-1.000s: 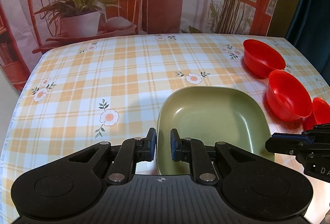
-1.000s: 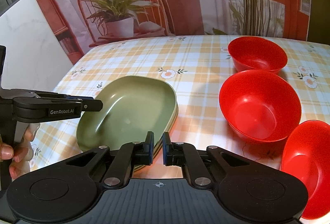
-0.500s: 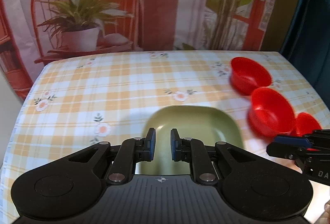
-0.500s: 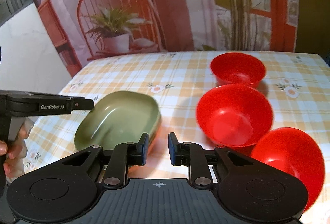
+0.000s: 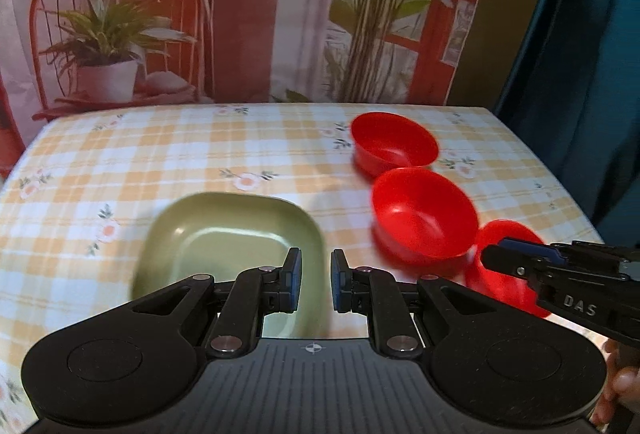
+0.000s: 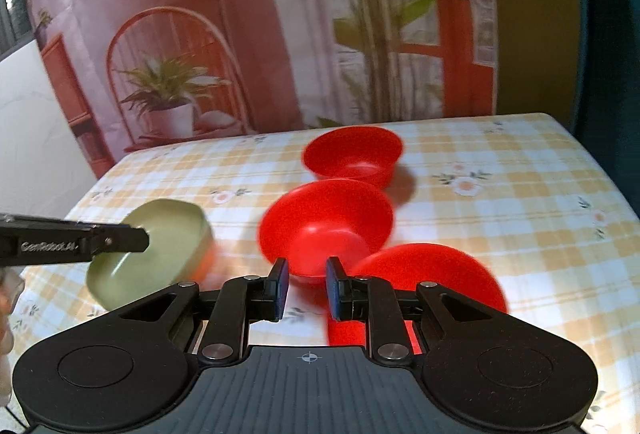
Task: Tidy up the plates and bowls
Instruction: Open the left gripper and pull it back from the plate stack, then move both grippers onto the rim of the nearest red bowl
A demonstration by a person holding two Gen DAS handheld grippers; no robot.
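Observation:
A green square plate [image 5: 224, 234] lies on the checked tablecloth, just ahead and left of my left gripper [image 5: 315, 284], which is open a little and empty. Three red bowls stand in a row to the right: far bowl [image 5: 394, 144], middle bowl [image 5: 424, 214], near bowl [image 5: 500, 266]. My right gripper [image 6: 304, 288] is open a little and empty, above the near edge of the middle bowl [image 6: 326, 226]; the near bowl [image 6: 428, 274] is at its right, the far bowl [image 6: 354, 154] beyond. The plate [image 6: 152, 250] shows at left, partly behind the left gripper's fingers [image 6: 120, 238].
The table [image 5: 160, 154] has an orange and white checked cloth with flower prints. A backdrop picture of a chair and plants hangs behind its far edge. A dark blue curtain [image 5: 580, 74] stands at the right. The table's right edge is near the bowls.
Both grippers have pulled back and risen from the plate and opened slightly. The left view has swung right; the right gripper has moved over toward the red bowls.

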